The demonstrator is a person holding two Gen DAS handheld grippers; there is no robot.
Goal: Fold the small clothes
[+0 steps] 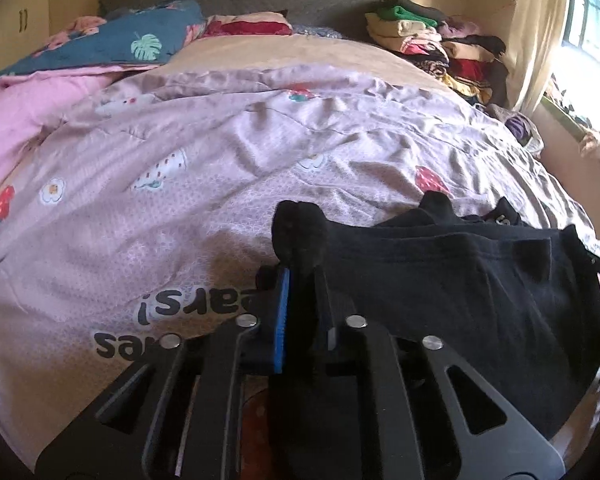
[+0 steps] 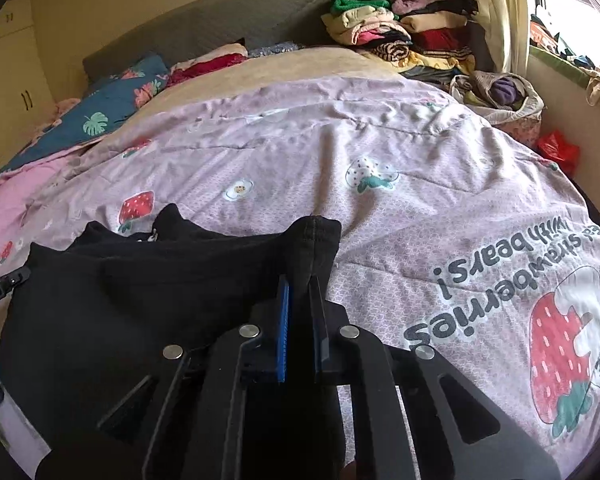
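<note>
A black garment (image 1: 440, 280) lies spread on the lilac strawberry-print bedspread (image 1: 180, 208). In the left wrist view my left gripper (image 1: 300, 272) is shut on the garment's left corner, and the cloth bunches up above the blue pads (image 1: 283, 312). In the right wrist view the same black garment (image 2: 140, 300) stretches away to the left. My right gripper (image 2: 300, 282) is shut on its right corner, where a seamed edge (image 2: 314, 240) stands up past the fingertips. The cloth hangs a little slack between the two grips, and folded layers show along its far edge.
The bedspread (image 2: 380, 220) covers most of the bed. A pile of folded clothes (image 2: 400, 36) sits at the far right by the grey headboard (image 2: 220, 24). A blue leaf-print quilt (image 1: 132, 44) and pink bedding (image 1: 16, 120) lie far left. A cloth bag (image 2: 504, 96) and red bag (image 2: 558, 150) lie by the window.
</note>
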